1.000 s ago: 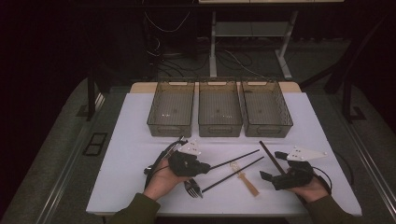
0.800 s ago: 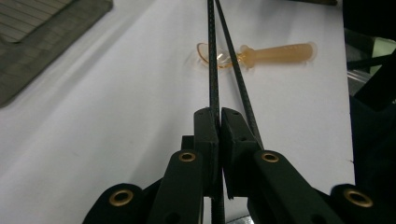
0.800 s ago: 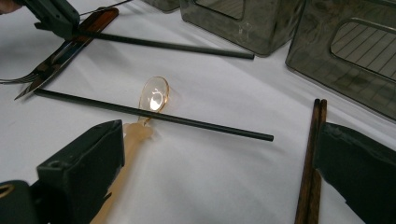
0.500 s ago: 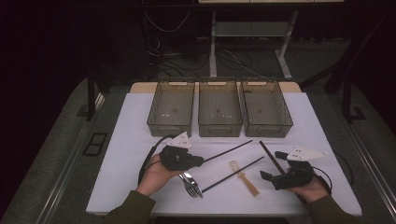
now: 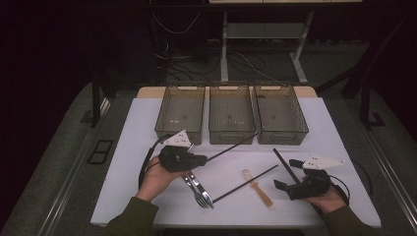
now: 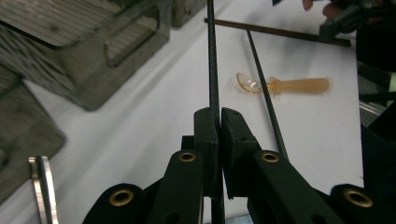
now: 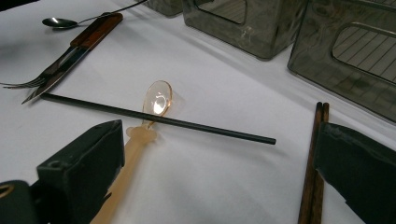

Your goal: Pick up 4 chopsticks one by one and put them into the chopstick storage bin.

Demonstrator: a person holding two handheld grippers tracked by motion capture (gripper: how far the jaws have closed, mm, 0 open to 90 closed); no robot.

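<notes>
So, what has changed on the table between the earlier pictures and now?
The left gripper, shut on a black chopstick, has moved up and toward the trays; the stick's far end now reaches the middle tray. Unchanged: the right gripper is open near the brown chopsticks, and the other black chopstick, amber spoon and fork lie as before.

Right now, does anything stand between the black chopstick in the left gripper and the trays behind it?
Nothing visible. The left gripper grips the black chopstick, whose tip already reaches the middle tray's front wall over bare table.
</notes>
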